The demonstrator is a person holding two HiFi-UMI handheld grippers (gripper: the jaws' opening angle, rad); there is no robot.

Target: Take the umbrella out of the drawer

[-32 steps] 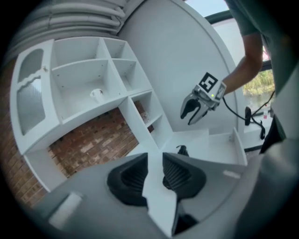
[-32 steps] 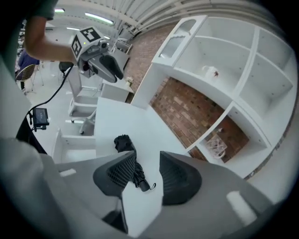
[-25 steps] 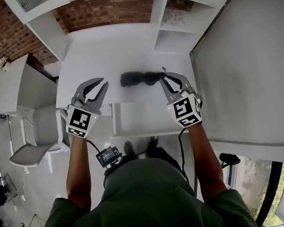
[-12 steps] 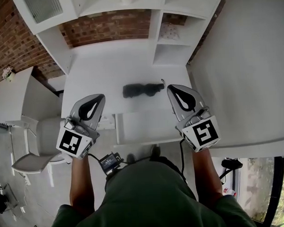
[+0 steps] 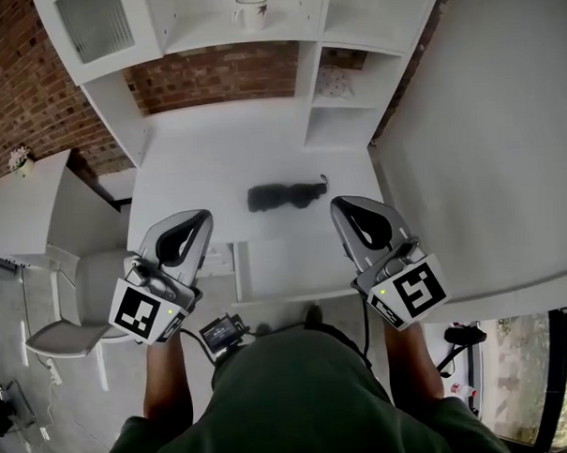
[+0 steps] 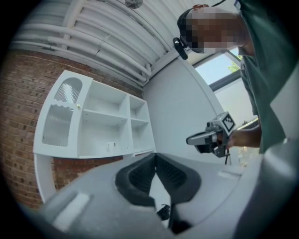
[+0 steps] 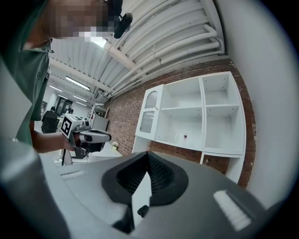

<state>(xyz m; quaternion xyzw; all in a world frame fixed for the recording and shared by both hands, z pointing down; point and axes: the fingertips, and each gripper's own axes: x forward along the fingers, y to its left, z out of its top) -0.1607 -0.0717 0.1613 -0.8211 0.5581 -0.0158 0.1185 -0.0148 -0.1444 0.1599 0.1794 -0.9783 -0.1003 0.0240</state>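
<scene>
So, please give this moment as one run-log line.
umbrella: on desk, outside drawer | left gripper: shut, empty | right gripper: shut, empty

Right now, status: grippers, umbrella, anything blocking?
Both shut and empty: left gripper, right gripper. The umbrella lies on the desk, beyond the open drawer. Nothing in the way.

The umbrella [image 5: 284,195] is a dark blur, seemingly folded, its details too small to tell

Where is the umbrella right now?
In the head view the umbrella lies on the white desk top, near its middle, between the shelf unit behind it and the pulled-out drawer.
</scene>
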